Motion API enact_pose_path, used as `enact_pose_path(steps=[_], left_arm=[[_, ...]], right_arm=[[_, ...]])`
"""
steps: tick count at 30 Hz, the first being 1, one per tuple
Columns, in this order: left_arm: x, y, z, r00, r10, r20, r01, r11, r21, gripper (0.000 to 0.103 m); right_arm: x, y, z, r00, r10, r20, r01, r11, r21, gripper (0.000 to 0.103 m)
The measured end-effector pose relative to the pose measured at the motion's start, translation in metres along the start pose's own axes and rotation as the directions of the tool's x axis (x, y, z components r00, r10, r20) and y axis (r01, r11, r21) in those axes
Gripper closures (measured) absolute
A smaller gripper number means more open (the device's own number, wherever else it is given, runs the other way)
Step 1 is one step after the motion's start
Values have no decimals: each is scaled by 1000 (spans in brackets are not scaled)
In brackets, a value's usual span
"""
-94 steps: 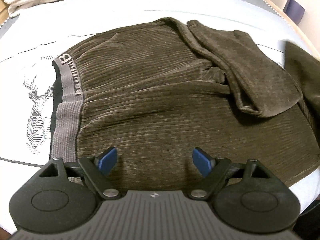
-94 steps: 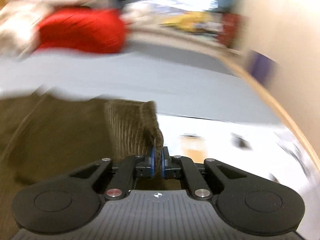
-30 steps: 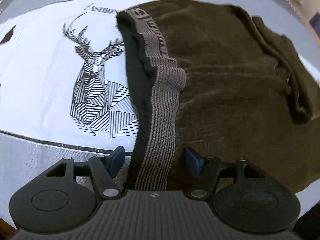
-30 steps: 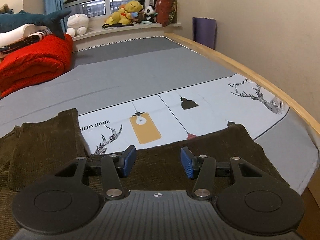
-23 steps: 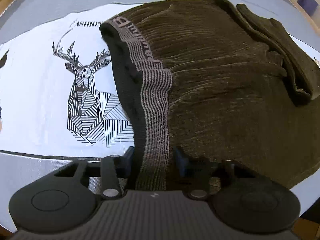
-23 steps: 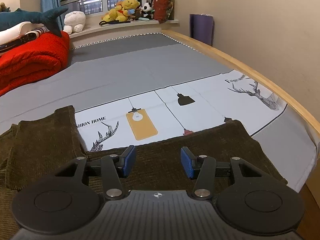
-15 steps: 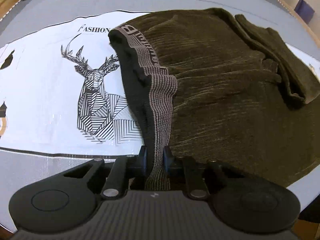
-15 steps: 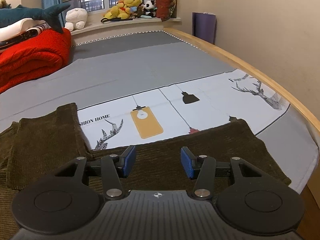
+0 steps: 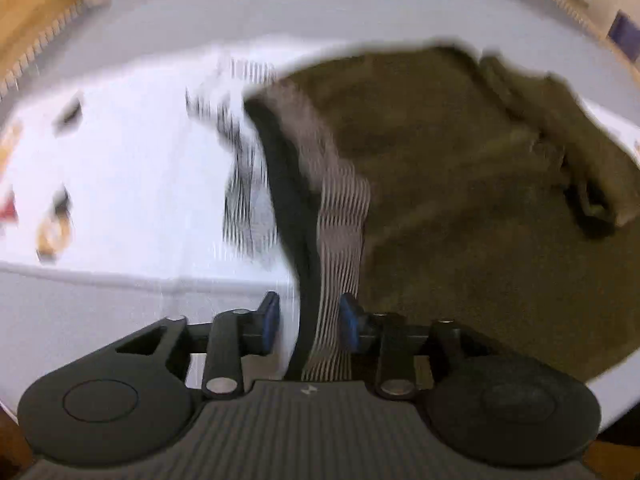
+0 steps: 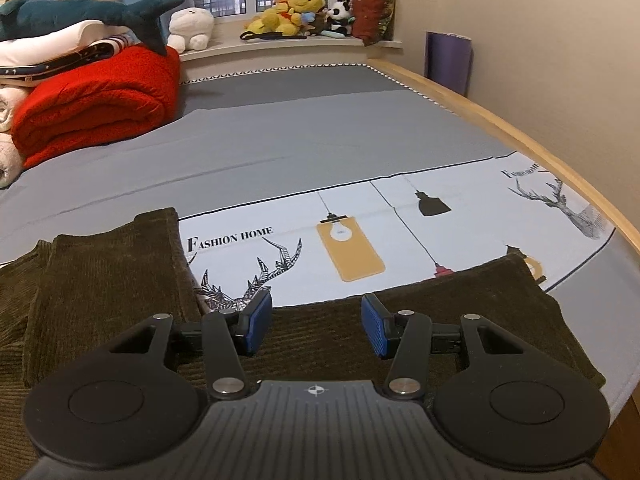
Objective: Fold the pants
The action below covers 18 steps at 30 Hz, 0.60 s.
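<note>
On the printed bed sheet (image 10: 360, 200), the soft, limp dark-brown corduroy pants (image 9: 460, 200) are best taken by the firmer striped grey waistband (image 9: 340, 216), now straddled by the just-reopened, unclenched left tool (image 9: 308, 326), while the right tool (image 10: 317, 326) hangs released.

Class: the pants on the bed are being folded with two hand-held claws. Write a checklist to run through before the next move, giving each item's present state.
1. Left claw grips waistband: not ok; jaws have just been opening, band between them, one pad clear.
2. Right claw free: ok; open, empty, over the pants.
3. One leg folded over: ok.
4. Sheet beyond pants bare: ok.
5. Waistband flat: cannot tell; left view blurred.
</note>
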<state>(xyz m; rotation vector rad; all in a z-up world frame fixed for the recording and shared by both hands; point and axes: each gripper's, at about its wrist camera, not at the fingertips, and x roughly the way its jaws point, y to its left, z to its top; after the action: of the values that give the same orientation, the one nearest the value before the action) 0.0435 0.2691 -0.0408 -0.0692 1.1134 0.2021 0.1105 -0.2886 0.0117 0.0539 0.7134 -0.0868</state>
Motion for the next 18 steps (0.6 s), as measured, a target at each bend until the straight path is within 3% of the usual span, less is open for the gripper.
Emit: enact_pose_path(steps=[2, 4, 18], left_arm=[[-11, -6, 9, 996, -57, 70, 59, 998, -26, 58], [-12, -16, 20, 990, -110, 89, 114, 992, -44, 58], [16, -128, 49, 981, -185, 63, 176, 975, 134, 58]], right_arm=[[3, -1, 2, 1000, 7, -3, -7, 1000, 13, 51], [5, 0, 3, 1000, 14, -6, -14, 1000, 26, 51], [31, 39, 13, 996, 81, -30, -82, 996, -37, 51]])
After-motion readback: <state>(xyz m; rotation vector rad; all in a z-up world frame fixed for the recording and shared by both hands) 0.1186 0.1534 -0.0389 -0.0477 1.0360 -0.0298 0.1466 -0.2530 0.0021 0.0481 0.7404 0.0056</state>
